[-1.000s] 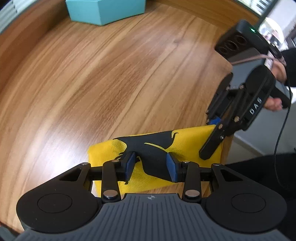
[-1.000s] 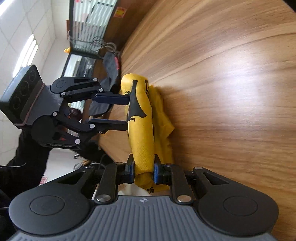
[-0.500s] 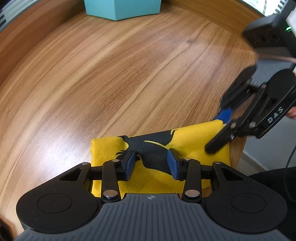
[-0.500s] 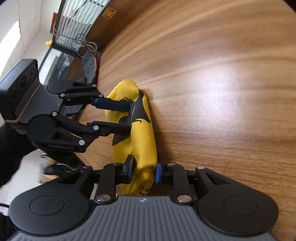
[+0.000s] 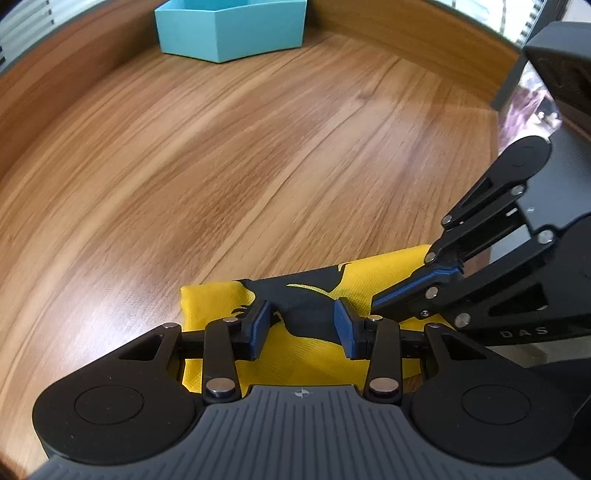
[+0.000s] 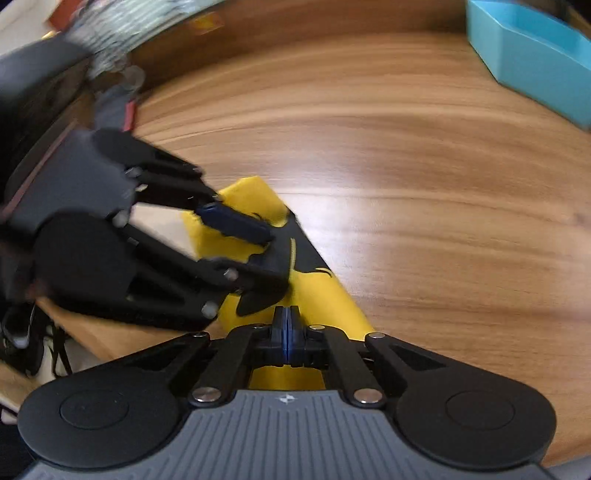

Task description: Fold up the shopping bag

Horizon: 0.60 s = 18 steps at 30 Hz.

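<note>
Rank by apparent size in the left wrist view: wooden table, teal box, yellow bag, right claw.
1. Brown wooden table, fills most of the view.
2. Black right claw, enlarged by nearness to the camera.
3. Teal hexagonal plastic box and folded yellow fabric shopping bag: too close to rank; both partly hidden or cropped.

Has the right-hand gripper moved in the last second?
Yes. In the left wrist view the right gripper has dropped from above the table's right edge to lie low across the yellow bag, closer to the left gripper.
</note>
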Each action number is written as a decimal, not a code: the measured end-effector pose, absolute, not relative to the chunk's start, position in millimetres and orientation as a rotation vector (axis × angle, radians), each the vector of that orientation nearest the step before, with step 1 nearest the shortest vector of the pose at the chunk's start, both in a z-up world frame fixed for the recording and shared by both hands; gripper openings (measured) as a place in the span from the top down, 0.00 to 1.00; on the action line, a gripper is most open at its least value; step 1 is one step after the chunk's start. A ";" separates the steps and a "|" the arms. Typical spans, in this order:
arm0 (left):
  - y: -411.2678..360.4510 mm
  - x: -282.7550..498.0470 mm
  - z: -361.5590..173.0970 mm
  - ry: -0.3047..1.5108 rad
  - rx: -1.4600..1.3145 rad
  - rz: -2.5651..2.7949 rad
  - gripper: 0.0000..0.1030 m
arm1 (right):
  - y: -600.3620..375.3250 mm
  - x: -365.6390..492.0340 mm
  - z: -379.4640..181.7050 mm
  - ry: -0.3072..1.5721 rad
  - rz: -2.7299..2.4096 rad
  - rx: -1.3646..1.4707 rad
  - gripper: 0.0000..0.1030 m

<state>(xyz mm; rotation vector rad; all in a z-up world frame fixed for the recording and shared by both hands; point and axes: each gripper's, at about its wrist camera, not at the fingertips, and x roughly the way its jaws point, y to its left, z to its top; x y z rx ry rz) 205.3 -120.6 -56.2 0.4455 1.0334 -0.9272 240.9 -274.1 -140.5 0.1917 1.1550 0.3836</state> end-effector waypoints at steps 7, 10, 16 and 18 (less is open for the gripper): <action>-100.4 218.8 -58.8 1.017 0.487 -0.976 0.87 | -250.3 258.5 -140.7 1.210 0.308 0.147 1.00; -94.9 218.3 -71.3 0.988 0.446 -0.981 0.87 | -249.2 255.0 -141.1 1.213 0.278 0.131 1.00; -96.1 203.5 -78.4 0.884 0.518 -0.996 0.87 | -248.9 236.1 -139.2 1.170 0.206 0.094 1.00; -95.5 204.5 -78.9 0.885 0.522 -1.005 0.87 | -230.3 224.7 -134.7 1.104 0.182 -0.033 1.00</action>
